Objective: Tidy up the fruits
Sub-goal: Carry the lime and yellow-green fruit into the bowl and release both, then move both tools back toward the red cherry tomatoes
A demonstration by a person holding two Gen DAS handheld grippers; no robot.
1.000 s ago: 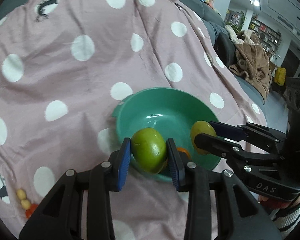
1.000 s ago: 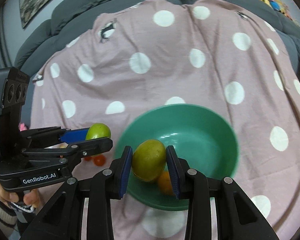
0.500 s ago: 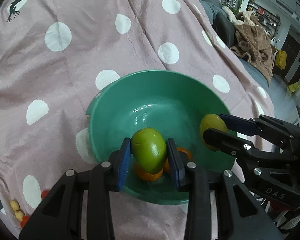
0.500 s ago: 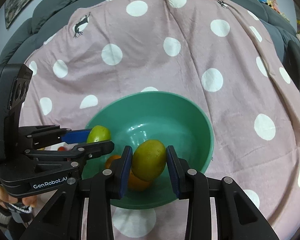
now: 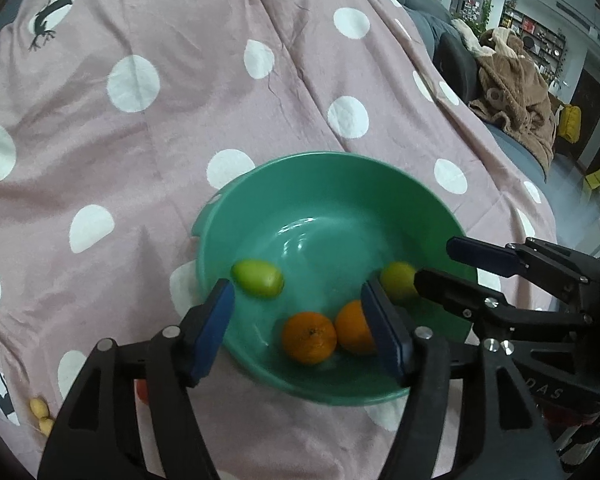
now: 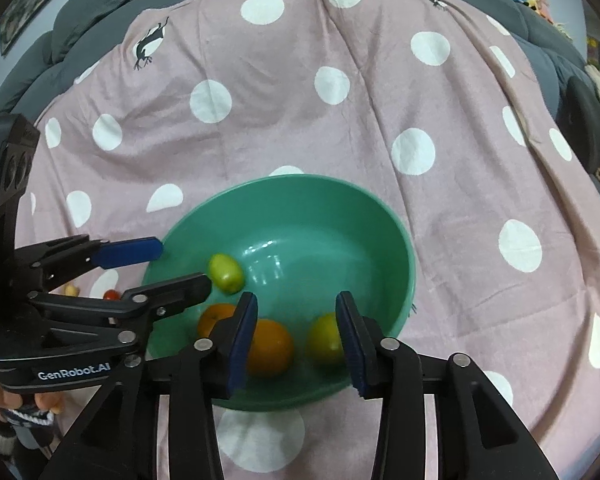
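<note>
A green bowl (image 5: 340, 200) (image 6: 380, 232) sits on a pink dotted cloth. In it lie two oranges (image 5: 309, 337) (image 6: 270, 346), a blurred green fruit (image 5: 258, 278) (image 6: 226, 273) and a yellow-green fruit (image 5: 398, 280) (image 6: 326, 340). My left gripper (image 5: 298, 300) (image 6: 182, 265) hangs over the bowl's near left side. Its jaws are opening, with no pad on any fruit. My right gripper (image 6: 296, 306) (image 5: 436, 262) hangs over the near right side, jaws also opening. The yellow-green fruit lies loose just below its right pad.
The pink cloth (image 5: 180, 140) covers a grey sofa (image 6: 100, 20). Small yellow fruits (image 5: 38, 408) and a red one (image 6: 110, 294) lie on the cloth left of the bowl. A brown blanket (image 5: 512, 92) is heaped at the far right. A hand (image 6: 4, 396) holds the left gripper.
Both grippers came in over the bowl, then let go: the green fruit dropped from the left jaws and the yellow-green one from the right. Both now lie in the bowl.
</note>
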